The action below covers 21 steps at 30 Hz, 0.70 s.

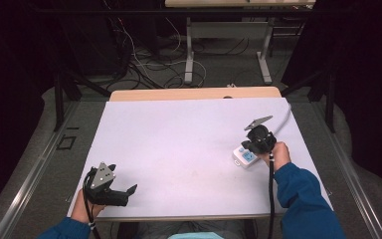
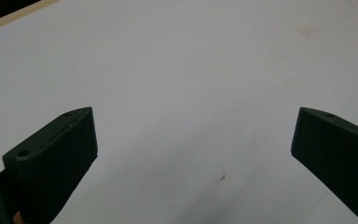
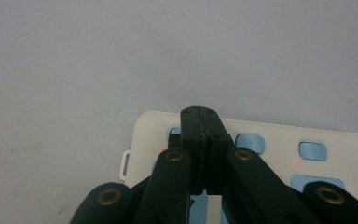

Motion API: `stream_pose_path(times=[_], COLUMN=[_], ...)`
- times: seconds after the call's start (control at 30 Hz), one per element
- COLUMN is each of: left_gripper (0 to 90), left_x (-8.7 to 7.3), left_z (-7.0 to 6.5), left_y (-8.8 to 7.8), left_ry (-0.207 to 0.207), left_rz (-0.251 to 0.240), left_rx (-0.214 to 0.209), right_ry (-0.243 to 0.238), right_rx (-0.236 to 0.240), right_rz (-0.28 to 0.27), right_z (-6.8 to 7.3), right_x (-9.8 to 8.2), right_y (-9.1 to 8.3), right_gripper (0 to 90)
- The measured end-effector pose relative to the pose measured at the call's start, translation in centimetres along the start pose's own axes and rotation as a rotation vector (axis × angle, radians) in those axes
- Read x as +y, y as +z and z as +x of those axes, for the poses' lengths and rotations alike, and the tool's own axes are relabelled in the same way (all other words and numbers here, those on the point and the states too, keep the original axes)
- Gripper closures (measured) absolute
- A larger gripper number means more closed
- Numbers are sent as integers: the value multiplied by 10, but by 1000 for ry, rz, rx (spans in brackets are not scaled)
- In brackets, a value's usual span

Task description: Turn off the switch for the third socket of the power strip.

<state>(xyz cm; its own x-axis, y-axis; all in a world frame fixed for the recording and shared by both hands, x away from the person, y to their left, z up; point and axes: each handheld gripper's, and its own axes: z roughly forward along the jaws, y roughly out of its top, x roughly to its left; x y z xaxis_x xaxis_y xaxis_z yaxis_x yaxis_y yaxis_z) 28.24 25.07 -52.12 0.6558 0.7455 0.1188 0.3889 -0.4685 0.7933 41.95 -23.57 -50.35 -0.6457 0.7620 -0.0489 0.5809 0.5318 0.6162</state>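
Note:
A white power strip (image 1: 244, 157) with blue buttons lies on the right side of the white table sheet (image 1: 189, 144). My right gripper (image 1: 251, 147) hovers right over it, jaws pressed together with nothing between them. In the right gripper view the shut gripper (image 3: 199, 112) points down at the power strip (image 3: 270, 140), over its blue buttons (image 3: 313, 150); whether it touches the strip I cannot tell. My left gripper (image 1: 129, 191) rests near the front left edge, open. In the left gripper view its gripper (image 2: 193, 135) stands wide apart over bare sheet.
A wooden table edge (image 1: 194, 93) shows behind the sheet. Beyond it on the floor are tangled cables (image 1: 144, 64) and the metal legs of another table (image 1: 189, 50). Metal rails (image 1: 35, 169) run along both sides.

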Motion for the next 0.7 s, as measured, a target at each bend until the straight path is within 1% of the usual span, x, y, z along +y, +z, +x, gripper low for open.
stream_pose_path(times=[0.07, 0.1, 0.13, 0.17, 0.23, 0.27, 0.4, 0.43, 0.47, 0.53, 0.6, 0.7], left_gripper=[1, 1, 1, 1, 1, 1, 1, 1, 1, 1, 1, 2], left_x=[0, 0, 0, 0, 0, 0, 0, 0, 0, 0, 0, 0], left_z=[0, 0, 0, 0, 0, 0, 0, 0, 0, 0, 0, 0], left_y=[0, 0, 0, 0, 0, 0, 0, 0, 0, 0, 0, 0], left_ry=[0, 0, 0, 0, 0, 1, 0, 0, 0, 0, 0, 1], left_rz=[1, 0, 0, 0, 0, 3, -1, 0, 0, 0, 1, 1], left_rx=[-1, 1, 1, -1, 0, -2, 1, 0, 0, 0, 1, 1], right_ry=[-7, 3, -9, -9, -5, -14, -20, -13, -20, -10, -15, -11], right_rx=[-2, -4, 4, 4, -8, -8, -6, -11, -9, -18, -13, -10], right_rz=[4, 9, 12, 12, 14, 25, 18, 19, 18, 20, 25, 23], right_z=[0, 1, 1, 1, 3, 3, 3, 4, 3, 4, 4, 4], right_x=[0, 0, -1, -1, 0, 0, 0, -1, -1, -1, -1, -1], right_y=[1, 2, 4, 4, 6, 7, 8, 9, 9, 10, 11, 12], right_gripper=[900, 900, 900, 900, 900, 900, 900, 900, 900, 900, 900, 900])
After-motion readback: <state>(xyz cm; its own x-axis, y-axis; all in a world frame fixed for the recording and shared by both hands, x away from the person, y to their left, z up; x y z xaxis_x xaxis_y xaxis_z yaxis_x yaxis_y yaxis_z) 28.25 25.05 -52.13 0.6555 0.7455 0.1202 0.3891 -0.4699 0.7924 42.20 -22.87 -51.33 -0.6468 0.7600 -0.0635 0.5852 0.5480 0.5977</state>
